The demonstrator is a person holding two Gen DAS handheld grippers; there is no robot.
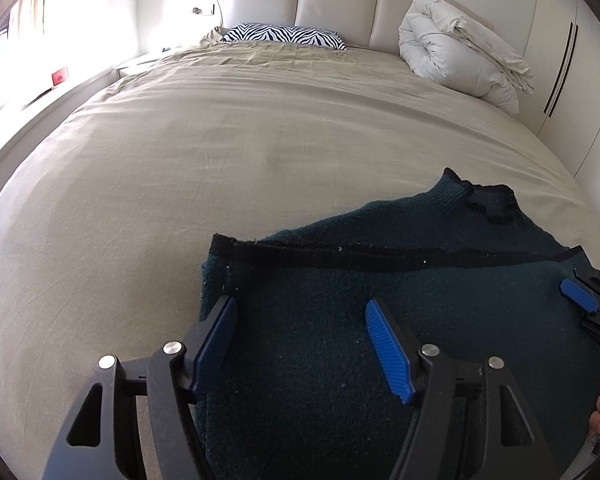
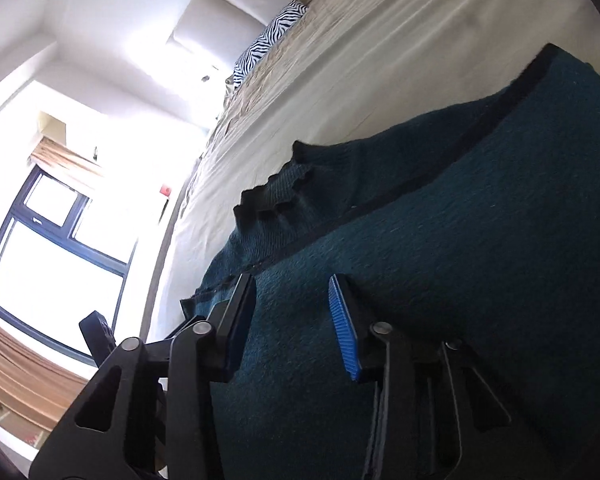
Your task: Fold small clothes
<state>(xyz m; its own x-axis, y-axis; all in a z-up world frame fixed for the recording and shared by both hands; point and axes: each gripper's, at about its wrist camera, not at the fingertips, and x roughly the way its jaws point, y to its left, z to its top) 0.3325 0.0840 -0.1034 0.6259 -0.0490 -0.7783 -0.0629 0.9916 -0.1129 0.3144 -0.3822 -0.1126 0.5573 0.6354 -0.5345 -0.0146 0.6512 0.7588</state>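
Note:
A dark teal knitted garment [image 1: 380, 280] with black trim lies on the beige bed, its near half folded over the rest. A ruffled collar [image 1: 488, 204] sticks out at its far side. My left gripper [image 1: 300, 312] is open just above the garment's left part, its fingers apart and holding nothing. My right gripper [image 2: 292, 292] is open above the same garment [image 2: 460, 240], near the black trimmed edge. It also shows at the right edge of the left wrist view [image 1: 580, 300].
The beige bed [image 1: 220, 160] stretches far and left of the garment. A zebra pillow [image 1: 284, 34] and a rolled white duvet [image 1: 460, 48] lie by the padded headboard. A window [image 2: 52, 240] is on the bed's left side.

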